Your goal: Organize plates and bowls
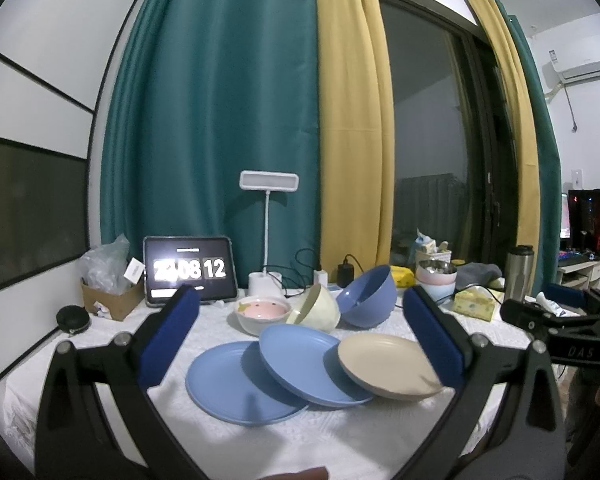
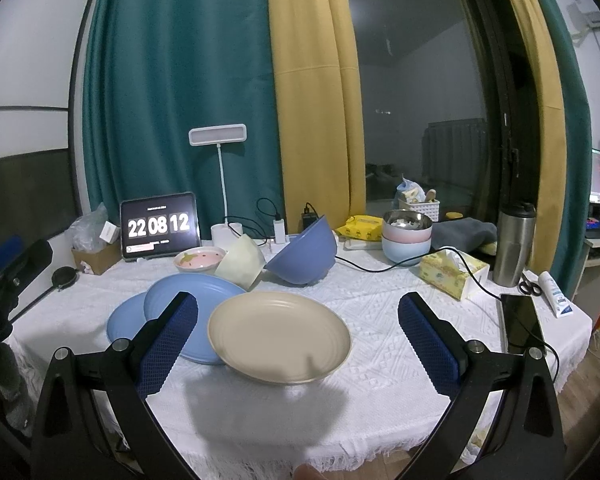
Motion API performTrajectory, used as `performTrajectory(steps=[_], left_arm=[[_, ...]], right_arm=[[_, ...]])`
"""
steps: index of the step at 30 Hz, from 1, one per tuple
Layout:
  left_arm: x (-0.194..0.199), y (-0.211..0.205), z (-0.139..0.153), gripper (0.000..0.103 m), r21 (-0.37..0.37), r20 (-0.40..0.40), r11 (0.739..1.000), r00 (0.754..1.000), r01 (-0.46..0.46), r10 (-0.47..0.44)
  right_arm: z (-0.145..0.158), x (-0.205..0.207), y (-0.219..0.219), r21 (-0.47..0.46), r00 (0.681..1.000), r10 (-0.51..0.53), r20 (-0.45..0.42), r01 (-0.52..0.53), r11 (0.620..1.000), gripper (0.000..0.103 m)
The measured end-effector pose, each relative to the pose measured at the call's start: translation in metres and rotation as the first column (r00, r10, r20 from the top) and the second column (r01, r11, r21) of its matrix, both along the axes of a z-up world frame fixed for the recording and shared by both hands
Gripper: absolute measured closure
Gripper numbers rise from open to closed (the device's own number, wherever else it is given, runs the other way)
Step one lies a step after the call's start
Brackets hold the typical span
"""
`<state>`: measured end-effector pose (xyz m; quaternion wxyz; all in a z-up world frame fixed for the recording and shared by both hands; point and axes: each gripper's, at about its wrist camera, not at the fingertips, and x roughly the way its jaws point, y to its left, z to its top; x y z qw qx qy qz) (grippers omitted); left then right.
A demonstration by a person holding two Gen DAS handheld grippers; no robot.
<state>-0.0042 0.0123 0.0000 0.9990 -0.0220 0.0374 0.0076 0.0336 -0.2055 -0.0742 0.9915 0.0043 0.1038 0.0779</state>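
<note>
Nearest: beige plate (image 2: 279, 336), leaning on the two overlapped blue plates (image 2: 188, 300) on the worktop (image 2: 380, 312).
Bowls: blue bowl (image 2: 304, 254) and cream bowl (image 2: 242, 262) tipped over, pink bowl (image 2: 200, 259) upright behind.
Progress: nothing stacked, looks like the very start.
Left gripper (image 1: 300, 340): wide open, empty, hovering.
Right gripper (image 2: 298, 344): wide open, empty, above the beige plate.

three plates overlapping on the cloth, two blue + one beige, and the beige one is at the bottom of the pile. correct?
Not quite. The beige plate is on top, not at the bottom: its rim leans on the upper blue plate, which overlaps the lower blue plate. The right wrist view shows it clearly. The rest holds: three overlapping plates on the cloth, two blue and one beige.
</note>
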Motion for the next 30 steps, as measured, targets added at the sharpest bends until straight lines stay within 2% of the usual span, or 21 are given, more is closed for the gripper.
performTrajectory(steps=[25,30], left_arm=[[0.0,0.002,0.001,0.0,0.001,-0.002,1.0,1.0,0.001,-0.001],[0.01,0.003,0.007,0.0,0.008,-0.017,1.0,1.0,0.004,-0.004]], right_arm=[[-0.001,0.001,0.002,0.001,1.0,0.0,-0.002,0.0,1.0,0.0],[-0.001,0.004,0.009,0.0,1.0,-0.002,-0.01,0.002,1.0,0.0]])
